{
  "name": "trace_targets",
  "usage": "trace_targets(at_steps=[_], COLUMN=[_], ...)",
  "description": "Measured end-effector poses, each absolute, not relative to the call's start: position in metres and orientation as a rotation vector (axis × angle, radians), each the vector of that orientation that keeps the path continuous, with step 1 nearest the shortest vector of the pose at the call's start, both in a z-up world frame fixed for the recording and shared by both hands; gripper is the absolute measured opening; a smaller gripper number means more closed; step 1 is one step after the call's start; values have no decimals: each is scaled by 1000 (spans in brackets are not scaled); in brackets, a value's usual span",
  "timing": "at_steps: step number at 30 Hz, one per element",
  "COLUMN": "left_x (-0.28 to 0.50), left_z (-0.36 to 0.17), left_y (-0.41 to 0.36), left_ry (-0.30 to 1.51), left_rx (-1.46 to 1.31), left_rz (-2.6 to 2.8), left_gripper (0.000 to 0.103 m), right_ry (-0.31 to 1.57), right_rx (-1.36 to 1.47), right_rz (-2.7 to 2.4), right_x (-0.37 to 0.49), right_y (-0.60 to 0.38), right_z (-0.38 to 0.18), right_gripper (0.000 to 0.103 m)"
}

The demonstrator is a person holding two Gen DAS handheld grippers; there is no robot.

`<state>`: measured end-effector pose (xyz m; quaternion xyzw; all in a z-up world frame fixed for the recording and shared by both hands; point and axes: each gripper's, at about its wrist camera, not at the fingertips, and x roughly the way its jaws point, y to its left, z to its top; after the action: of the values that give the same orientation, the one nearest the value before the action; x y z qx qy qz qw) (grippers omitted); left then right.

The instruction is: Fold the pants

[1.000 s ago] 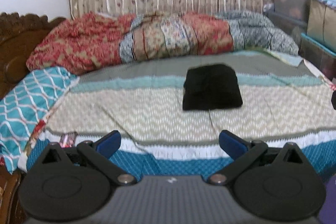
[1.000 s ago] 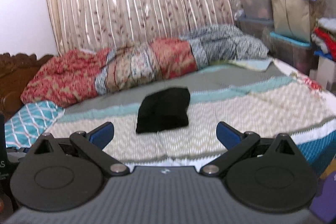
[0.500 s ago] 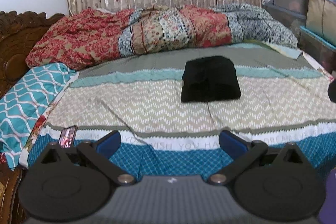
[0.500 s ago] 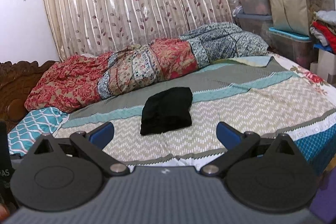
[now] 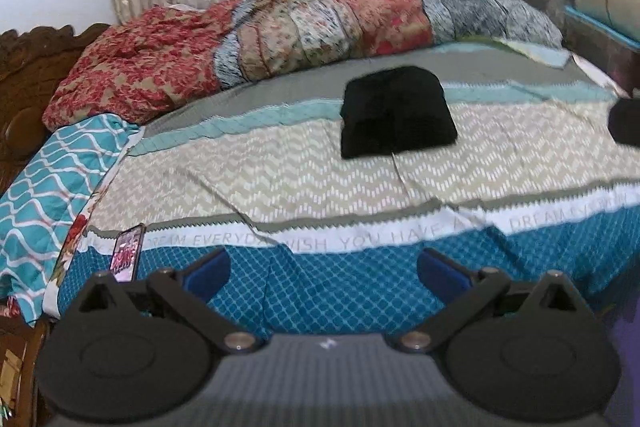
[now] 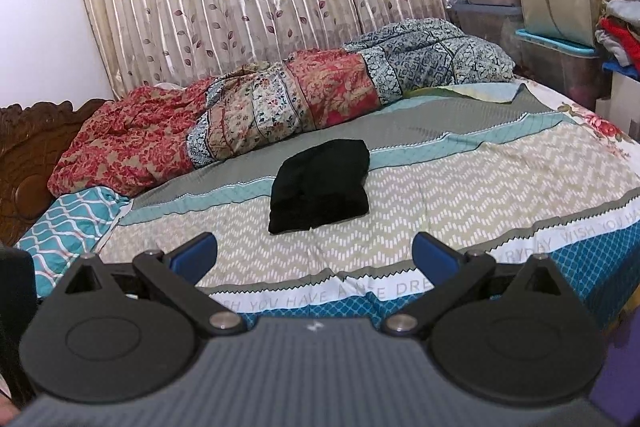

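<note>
We hold our left gripper (image 5: 323, 269) and right gripper (image 6: 314, 253) wide apart and empty, well away from the folded black pants (image 5: 396, 113) on the bed (image 5: 280, 183), since the folding looks done.

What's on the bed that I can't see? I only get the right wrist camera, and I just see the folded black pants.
Observer: A phone lies near the front edge of the bed, at its left end.
Operator: Is it close to the pants?
Observer: No. It is well apart from the black pants, right beside the teal pillow.
Operator: Is the left tool holding anything?
Observer: No. The left tool is open and empty.
</note>
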<state>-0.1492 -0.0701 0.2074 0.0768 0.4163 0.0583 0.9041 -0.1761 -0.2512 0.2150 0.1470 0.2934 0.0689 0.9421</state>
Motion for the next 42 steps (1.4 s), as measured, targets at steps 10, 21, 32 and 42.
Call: trace_targets(at_steps=[10,21,32,42], left_x=[-159,-159,-153,-153], left_z=[176,175,175,173], left_y=[-88,-88,-63,-62], left_ry=[961,971,993,1002], left_rx=[240,240,158,164], left_rz=[42,35,80,81], left_gripper=[103,103,103,103], right_ry=[672,681,692,694], right_rx=[329,306,211,161], right_rz=[138,117,85,56], right_x=[-173,-173,-171,-169], right_y=[-255,-255,-244,-243], right_z=[196,193,188,182], right_gripper=[103,103,103,103])
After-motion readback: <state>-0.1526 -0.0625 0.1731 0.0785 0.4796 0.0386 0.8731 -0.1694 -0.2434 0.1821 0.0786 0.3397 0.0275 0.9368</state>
